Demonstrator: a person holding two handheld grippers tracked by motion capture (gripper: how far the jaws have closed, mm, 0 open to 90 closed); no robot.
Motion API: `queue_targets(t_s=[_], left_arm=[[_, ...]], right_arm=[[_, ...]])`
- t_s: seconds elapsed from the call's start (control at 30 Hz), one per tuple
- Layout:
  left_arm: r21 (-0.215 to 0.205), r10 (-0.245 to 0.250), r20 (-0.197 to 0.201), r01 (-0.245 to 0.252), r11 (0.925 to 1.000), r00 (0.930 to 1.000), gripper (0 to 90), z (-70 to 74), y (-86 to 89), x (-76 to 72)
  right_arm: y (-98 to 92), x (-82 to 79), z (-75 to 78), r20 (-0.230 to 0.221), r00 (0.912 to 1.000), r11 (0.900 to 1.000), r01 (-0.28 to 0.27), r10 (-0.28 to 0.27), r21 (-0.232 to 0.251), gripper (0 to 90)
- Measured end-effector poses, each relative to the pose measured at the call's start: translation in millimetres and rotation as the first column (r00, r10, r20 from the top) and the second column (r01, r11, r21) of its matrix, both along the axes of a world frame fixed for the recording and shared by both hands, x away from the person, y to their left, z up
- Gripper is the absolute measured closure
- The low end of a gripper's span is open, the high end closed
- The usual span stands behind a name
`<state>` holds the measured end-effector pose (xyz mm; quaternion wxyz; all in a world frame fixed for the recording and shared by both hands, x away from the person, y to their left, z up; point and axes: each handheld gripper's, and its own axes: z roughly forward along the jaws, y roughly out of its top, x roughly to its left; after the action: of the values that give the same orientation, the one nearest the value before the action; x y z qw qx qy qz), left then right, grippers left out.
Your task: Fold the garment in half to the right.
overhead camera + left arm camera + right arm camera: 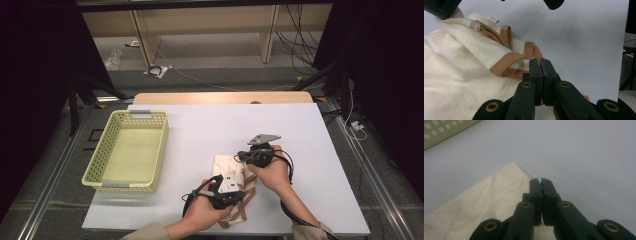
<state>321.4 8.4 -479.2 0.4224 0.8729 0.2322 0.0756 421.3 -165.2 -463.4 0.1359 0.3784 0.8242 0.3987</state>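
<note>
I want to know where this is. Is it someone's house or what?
Probably not a house: it looks like a lab or workshop set up for recording. A white table stands between dark curtains, loose cables trail on the floor, and a person holds two grippers over a cream cloth.

a pale yellow perforated basket (pixel 129 151) is sitting on the white counter (pixel 220 125) at its left side, and cables (pixel 300 45) are lying on the floor behind.

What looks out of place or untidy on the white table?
Nothing is spilled or damaged. The cream cloth garment with brown trim lies folded but rumpled, its brown straps loose at one end. The yellow perforated plastic basket stands empty and straight on the white table.
</note>
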Motion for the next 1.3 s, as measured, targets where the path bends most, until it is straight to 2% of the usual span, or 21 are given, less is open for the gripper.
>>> queue_targets(t_s=[0.8,1.3], left_arm=[[0.015,-0.005,-0.012,0.005,0.9999,0.9999,88.1,-2.0,-0.9,1.2],[0.011,-0.007,-0.015,0.007,0.9999,0.9999,87.3,-2.1,-1.3,1.5]], right_arm=[[-1.3,0.6,-1.6,-0.015,0.9999,1.000,-0.002,0.002,-0.013,86.8],[-4.9,0.5,-1.8,-0.027,0.9996,1.000,0.009,-0.010,-0.021,82.5]])
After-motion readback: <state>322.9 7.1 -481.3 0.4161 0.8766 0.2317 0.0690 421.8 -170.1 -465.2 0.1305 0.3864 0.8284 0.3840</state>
